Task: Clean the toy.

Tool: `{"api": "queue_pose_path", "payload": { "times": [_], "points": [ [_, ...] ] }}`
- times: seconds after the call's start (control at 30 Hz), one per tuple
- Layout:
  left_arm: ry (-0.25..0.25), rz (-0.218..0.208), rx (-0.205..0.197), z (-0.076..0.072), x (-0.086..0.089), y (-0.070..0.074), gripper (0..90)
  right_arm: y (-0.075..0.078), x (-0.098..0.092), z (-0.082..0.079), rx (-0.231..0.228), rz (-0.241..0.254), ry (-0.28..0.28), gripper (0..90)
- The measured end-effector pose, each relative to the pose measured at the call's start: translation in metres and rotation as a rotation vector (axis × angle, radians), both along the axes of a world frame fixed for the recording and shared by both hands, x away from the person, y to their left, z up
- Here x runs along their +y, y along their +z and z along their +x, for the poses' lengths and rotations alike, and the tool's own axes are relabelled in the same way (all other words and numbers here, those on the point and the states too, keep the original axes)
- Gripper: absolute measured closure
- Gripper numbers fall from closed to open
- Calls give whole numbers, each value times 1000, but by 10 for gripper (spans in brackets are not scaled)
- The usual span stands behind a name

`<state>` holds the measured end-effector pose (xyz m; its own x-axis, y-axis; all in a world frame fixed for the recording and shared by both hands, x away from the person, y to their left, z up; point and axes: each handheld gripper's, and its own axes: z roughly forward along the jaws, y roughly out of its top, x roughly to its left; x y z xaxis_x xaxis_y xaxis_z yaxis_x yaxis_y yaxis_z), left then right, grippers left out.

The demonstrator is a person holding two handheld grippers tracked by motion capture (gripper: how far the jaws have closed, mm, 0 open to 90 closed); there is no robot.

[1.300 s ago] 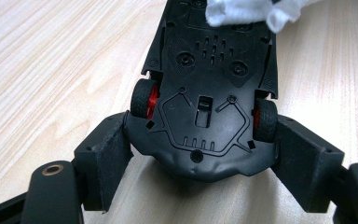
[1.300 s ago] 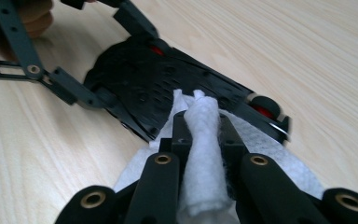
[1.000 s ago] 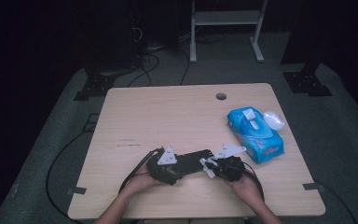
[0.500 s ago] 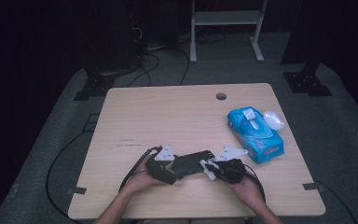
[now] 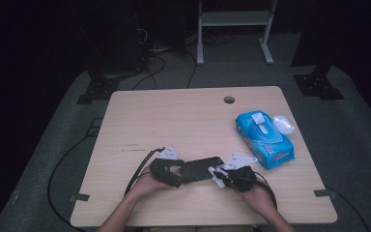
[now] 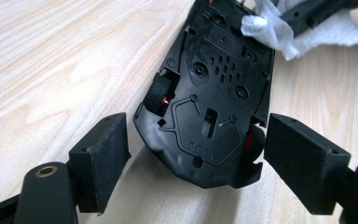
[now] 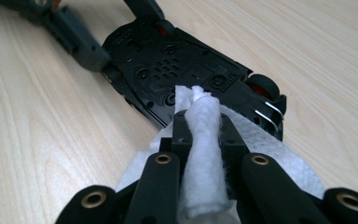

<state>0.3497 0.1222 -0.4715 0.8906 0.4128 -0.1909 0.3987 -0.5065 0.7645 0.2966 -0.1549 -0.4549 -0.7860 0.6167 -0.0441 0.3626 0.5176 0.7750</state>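
Right claw (image 7: pixel 200 121) clenches one white wipe (image 7: pixel 204 154) against the upturned toy car (image 6: pixel 209 93); left claw (image 6: pixel 196 154), just widening, brackets its end, seemingly untouching. We judge wiping underway; next we steady and rub. On our tabletop (image 5: pixel 174 116): one car, one wipe pack (image 5: pixel 264 138).

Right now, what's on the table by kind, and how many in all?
Toy car, upside down: 1
White wipe, in right gripper: 1
Blue wipes pack: 1
Clear lid beside pack: 1
Total: 4
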Motion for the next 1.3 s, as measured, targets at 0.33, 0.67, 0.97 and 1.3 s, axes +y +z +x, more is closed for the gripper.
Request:
{"api": "queue_pose_path", "payload": {
  "times": [0.33, 0.67, 0.97, 1.3],
  "points": [
    [8, -38, 104, 12, -7, -4, 278, -4, -2, -6, -55, -1, 38, 811],
    [-1, 25, -57, -5, -15, 2, 296, -7, -3, -14, -91, -1, 50, 817],
    [-19, 16, -87, -9, -12, 5, 331, -7, -5, -19, -86, -9, 63, 818],
    [-47, -22, -60, -10, -9, 5, 395, -9, -6, -26, -86, -7, 75, 818]
  ]
}}
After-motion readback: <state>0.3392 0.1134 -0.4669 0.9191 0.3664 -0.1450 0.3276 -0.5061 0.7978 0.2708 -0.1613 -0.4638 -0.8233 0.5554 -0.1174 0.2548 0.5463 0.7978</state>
